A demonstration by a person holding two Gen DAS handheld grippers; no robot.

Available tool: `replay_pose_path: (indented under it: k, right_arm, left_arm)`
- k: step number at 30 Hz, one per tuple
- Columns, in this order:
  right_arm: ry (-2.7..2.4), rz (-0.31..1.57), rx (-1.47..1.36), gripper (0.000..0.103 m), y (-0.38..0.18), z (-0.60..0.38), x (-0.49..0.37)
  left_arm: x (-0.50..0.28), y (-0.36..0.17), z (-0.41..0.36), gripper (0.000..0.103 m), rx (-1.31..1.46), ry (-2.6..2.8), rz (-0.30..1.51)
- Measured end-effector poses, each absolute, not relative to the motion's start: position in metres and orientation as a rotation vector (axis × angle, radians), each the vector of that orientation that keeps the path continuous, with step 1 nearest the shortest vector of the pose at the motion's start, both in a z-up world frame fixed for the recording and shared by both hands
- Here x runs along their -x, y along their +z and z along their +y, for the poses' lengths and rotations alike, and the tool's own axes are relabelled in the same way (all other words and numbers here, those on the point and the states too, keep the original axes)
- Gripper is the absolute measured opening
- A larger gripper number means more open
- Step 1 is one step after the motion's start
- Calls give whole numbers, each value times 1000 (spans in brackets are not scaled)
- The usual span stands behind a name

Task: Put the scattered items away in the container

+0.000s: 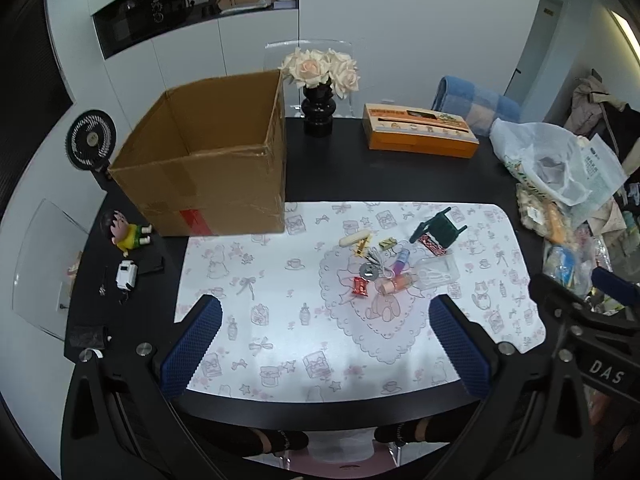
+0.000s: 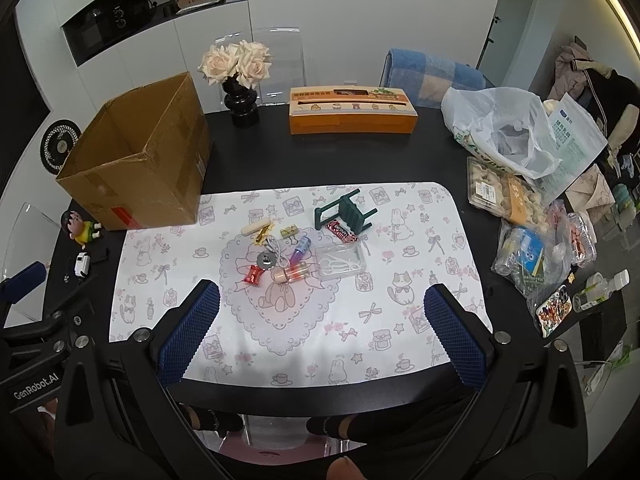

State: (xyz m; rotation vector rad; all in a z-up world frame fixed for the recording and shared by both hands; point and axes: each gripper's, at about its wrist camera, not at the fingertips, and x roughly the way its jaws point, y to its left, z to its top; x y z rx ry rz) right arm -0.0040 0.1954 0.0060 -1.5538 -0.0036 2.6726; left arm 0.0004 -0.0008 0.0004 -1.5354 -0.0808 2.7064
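An open cardboard box (image 1: 208,160) (image 2: 140,164) stands at the back left of the patterned mat (image 1: 280,280) (image 2: 400,248). Several small items lie in a cluster on the mat: a tipped green toy stool (image 1: 438,229) (image 2: 346,216), a red candy wrapper (image 1: 360,286) (image 2: 253,274), a clear plastic case (image 1: 436,274) (image 2: 340,262), a purple tube (image 1: 401,260) (image 2: 301,250), a beige stick (image 1: 354,237) (image 2: 255,227). My left gripper (image 1: 326,340) is open above the mat's near edge, short of the cluster. My right gripper (image 2: 322,322) is open too, nothing between its fingers.
A black vase of roses (image 1: 318,114) (image 2: 241,108) and an orange box (image 1: 420,132) (image 2: 352,112) stand at the back. Plastic bags and snack packs (image 2: 520,184) crowd the right side. A cartoon figurine (image 1: 126,234) and a small white toy (image 1: 127,275) lie left of the mat.
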Motion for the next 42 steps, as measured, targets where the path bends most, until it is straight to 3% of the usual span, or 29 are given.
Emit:
replay_pose_path:
  k: [7, 16, 42]
  right_arm:
    - [2660, -66, 1509, 103, 8, 193, 7]
    - [2699, -57, 1487, 103, 1, 192, 0]
    - [2691, 10, 1534, 103, 5, 192, 4]
  left_arm:
    - [-6, 7, -13, 103, 1339, 2818, -130]
    - [-6, -6, -5, 103, 1477, 2796, 26]
    - [-2, -9, -5, 103, 1510, 2741, -32]
